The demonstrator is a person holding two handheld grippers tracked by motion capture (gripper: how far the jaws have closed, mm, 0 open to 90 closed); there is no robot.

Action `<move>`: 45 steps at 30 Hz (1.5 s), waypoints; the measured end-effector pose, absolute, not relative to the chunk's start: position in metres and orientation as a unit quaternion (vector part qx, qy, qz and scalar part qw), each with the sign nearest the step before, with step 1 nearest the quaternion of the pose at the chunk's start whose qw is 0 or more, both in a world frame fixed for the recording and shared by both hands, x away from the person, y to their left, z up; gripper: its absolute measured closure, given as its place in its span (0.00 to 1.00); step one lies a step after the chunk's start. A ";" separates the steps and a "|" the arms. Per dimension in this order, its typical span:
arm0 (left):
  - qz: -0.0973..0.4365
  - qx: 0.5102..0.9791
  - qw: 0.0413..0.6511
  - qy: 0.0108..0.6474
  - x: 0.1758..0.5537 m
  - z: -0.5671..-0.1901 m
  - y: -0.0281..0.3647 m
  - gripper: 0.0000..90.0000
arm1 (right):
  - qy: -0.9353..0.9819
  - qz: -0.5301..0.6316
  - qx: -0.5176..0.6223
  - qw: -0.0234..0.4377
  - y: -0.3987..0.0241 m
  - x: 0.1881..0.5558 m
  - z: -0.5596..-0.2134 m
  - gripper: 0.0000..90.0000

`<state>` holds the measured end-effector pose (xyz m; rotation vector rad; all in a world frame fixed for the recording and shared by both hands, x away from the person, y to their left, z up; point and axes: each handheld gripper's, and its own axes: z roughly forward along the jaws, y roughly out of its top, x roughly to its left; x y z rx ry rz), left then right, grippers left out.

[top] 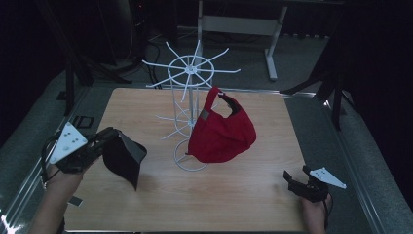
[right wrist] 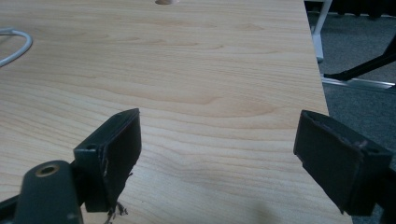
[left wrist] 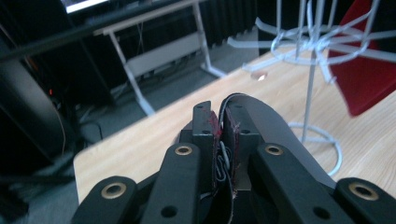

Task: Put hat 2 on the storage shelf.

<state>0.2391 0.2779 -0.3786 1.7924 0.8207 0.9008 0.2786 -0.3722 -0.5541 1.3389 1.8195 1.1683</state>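
A white wire rack [top: 191, 71] stands mid-table, and a red cap [top: 221, 134] hangs from one of its arms by the back strap. At the left, my left gripper [top: 108, 139] is shut on a black cap [top: 124, 156], which hangs from it just above the wood. In the left gripper view the jaws [left wrist: 222, 122] pinch the cap's dark edge [left wrist: 268, 123], with the rack [left wrist: 310, 93] and red cap [left wrist: 366, 79] beyond. My right gripper [top: 297, 173] rests low at the table's front right, open and holding nothing. Bare wood shows between its jaws [right wrist: 217, 140].
The wooden table [top: 253, 195] sits on a grey metal frame. The rack's base ring [right wrist: 14, 46] lies far left of the right gripper. A desk frame [top: 243, 24] and dark stands are behind the table. The table's right edge [right wrist: 317, 79] is close to the right gripper.
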 end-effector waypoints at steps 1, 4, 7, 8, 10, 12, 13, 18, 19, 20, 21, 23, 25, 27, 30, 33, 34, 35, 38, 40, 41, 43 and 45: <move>0.366 0.731 0.482 0.316 0.235 -0.371 0.279 0.94 | 0.684 0.439 0.503 0.295 -0.372 0.279 -0.554 0.17; 0.362 0.731 0.498 0.296 0.231 -0.363 0.280 0.94 | 0.683 0.440 0.503 0.295 -0.372 0.279 -0.554 0.17; 0.360 0.733 0.509 0.273 0.228 -0.352 0.278 0.94 | 0.685 0.438 0.502 0.294 -0.372 0.279 -0.554 0.17; 0.356 0.735 0.512 0.265 0.228 -0.348 0.278 0.94 | 0.685 0.438 0.502 0.294 -0.372 0.279 -0.554 0.17; 0.355 0.738 0.519 0.246 0.229 -0.336 0.276 0.94 | 0.684 0.440 0.503 0.293 -0.372 0.278 -0.554 0.17; 0.358 0.738 0.517 0.244 0.231 -0.332 0.275 0.94 | 0.684 0.440 0.503 0.293 -0.372 0.278 -0.554 0.17; 0.357 0.743 0.514 0.236 0.232 -0.327 0.275 0.94 | 0.684 0.441 0.502 0.293 -0.372 0.279 -0.554 0.17; 0.340 0.749 0.527 0.213 0.241 -0.305 0.274 0.94 | 0.685 0.441 0.502 0.290 -0.373 0.279 -0.554 0.17; 0.337 0.747 0.533 0.209 0.243 -0.302 0.274 0.94 | 0.685 0.441 0.502 0.290 -0.373 0.279 -0.554 0.17; 0.332 0.746 0.537 0.210 0.246 -0.299 0.274 0.94 | 0.686 0.441 0.501 0.290 -0.372 0.279 -0.554 0.17; 0.323 0.746 0.545 0.206 0.249 -0.297 0.274 0.94 | 0.686 0.441 0.501 0.289 -0.372 0.279 -0.554 0.17; 0.315 0.741 0.558 0.202 0.252 -0.291 0.275 0.94 | 0.686 0.441 0.501 0.290 -0.372 0.279 -0.554 0.17; 0.309 0.735 0.571 0.194 0.254 -0.285 0.276 0.94 | 0.686 0.441 0.501 0.290 -0.372 0.279 -0.554 0.17; 0.306 0.732 0.581 0.183 0.253 -0.279 0.275 0.94 | 0.686 0.441 0.501 0.290 -0.372 0.279 -0.554 0.17; 0.311 0.736 0.579 0.162 0.250 -0.268 0.269 0.94 | 0.687 0.439 0.501 0.291 -0.372 0.279 -0.554 0.17; 0.315 0.741 0.574 0.147 0.249 -0.258 0.264 0.94 | 0.687 0.439 0.500 0.292 -0.372 0.279 -0.554 0.17; 0.317 0.741 0.575 0.137 0.249 -0.252 0.261 0.94 | 0.687 0.439 0.500 0.292 -0.372 0.279 -0.554 0.17; 0.316 0.742 0.576 0.135 0.250 -0.249 0.260 0.94 | 0.687 0.439 0.500 0.292 -0.372 0.279 -0.554 0.17; 0.322 0.735 0.581 0.133 0.252 -0.245 0.257 0.94 | 0.687 0.439 0.500 0.292 -0.372 0.279 -0.554 0.17; 0.319 0.728 0.591 0.137 0.257 -0.238 0.253 0.94 | 0.687 0.439 0.500 0.292 -0.372 0.279 -0.554 0.17; 0.319 0.728 0.591 0.137 0.257 -0.238 0.253 0.94 | 0.687 0.439 0.500 0.292 -0.372 0.279 -0.554 0.17; 0.321 0.726 0.592 0.136 0.260 -0.233 0.248 0.94 | 0.687 0.439 0.501 0.291 -0.372 0.279 -0.554 0.17; 0.316 0.726 0.597 0.131 0.263 -0.227 0.242 0.94 | 0.687 0.439 0.501 0.290 -0.372 0.279 -0.554 0.17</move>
